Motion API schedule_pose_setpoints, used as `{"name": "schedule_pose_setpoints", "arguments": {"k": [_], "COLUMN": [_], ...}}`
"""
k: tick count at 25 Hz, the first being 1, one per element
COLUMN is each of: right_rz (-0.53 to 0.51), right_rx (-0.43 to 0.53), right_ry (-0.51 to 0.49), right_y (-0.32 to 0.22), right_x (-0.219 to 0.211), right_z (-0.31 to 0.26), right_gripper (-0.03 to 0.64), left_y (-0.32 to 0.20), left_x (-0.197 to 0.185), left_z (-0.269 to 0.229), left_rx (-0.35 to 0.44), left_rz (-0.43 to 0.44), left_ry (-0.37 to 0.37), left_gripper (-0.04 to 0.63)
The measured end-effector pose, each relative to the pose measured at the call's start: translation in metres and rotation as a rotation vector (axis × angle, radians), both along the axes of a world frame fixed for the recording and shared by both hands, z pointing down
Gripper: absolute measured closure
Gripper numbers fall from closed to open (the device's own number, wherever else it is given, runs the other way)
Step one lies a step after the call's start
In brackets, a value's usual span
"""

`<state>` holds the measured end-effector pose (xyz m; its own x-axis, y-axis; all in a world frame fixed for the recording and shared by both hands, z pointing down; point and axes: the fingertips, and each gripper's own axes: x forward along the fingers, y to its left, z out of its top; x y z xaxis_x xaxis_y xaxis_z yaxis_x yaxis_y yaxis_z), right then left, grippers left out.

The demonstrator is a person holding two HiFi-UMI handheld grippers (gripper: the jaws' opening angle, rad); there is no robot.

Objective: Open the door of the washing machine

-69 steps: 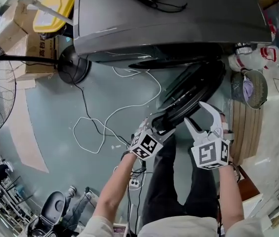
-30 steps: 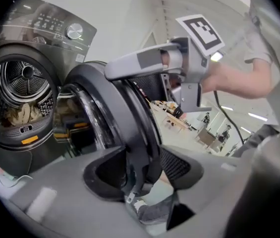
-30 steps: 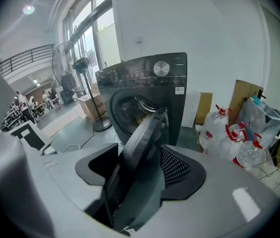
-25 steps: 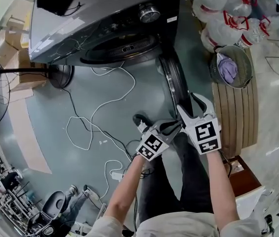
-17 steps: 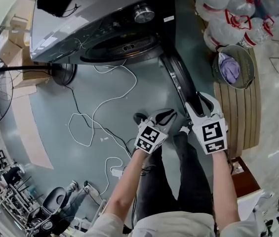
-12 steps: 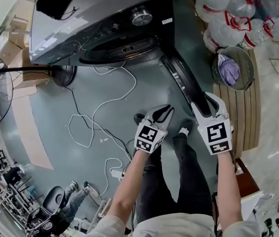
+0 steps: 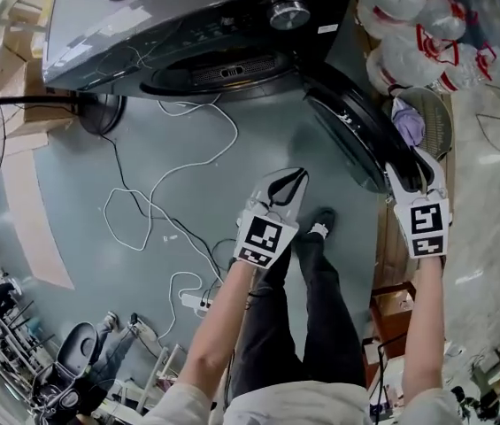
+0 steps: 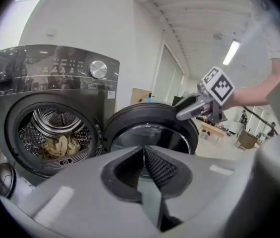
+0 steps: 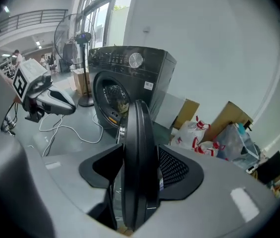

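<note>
Floor (image 7: 73, 193), grey-green, spreads before the washing machine (image 7: 188, 16), with a white cable (image 7: 219, 153) looping over it. Cardboard boxes (image 7: 11, 47) stand at the left and packed water bottles (image 7: 409, 25) at the right. The door (image 7: 347, 122) stands wide open. The right hand-held gripper (image 7: 418, 171) grasps its rim, jaws having just eased slightly wider. The left hand-held gripper (image 7: 289, 180) has just been closing and is clenched on nothing.

Bright, even light fills the room. A long white ceiling strip lamp (image 8: 233, 52) glows overexposed in the left gripper view; tall glazed windows (image 9: 100, 15) blow out in the right gripper view. Pale glare streaks the glossy dark grey washing machine (image 7: 188, 14). Both gripper views bulge, with black corners and soft foregrounds.
</note>
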<state>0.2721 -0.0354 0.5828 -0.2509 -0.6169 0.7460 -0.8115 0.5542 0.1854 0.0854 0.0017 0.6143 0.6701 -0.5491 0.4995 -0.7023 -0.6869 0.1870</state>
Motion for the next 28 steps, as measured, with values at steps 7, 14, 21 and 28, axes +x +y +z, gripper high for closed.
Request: {"name": "schedule_pose_setpoints", "arguments": {"k": [7, 14, 21, 28], "right_rz": [0.009, -0.010, -0.006, -0.010], "right_rx": [0.019, 0.044, 0.077, 0.066], "right_ry": [0.135, 0.248, 0.399, 0.464], "right_y": [-0.033, -0.070, -0.109, -0.130], "right_x": [0.028, 0.053, 0.079, 0.085], "right_z": [0.006, 0.015, 0.013, 0.010], "right_gripper": [0.376, 0.331, 0.318, 0.316], "left_y": [-0.013, -0.012, -0.012, -0.017], "left_x": [-0.038, -0.053, -0.054, -0.062], "left_z": [-0.004, 0.016, 0.020, 0.020], "left_rx": [-0.007, -0.049, -0.064, -0.064], "left_rz": [-0.007, -0.001, 0.015, -0.006], "left_ry": [0.020, -0.017, -0.018, -0.021], "left_gripper": [0.538, 0.538, 0.538, 0.538]}}
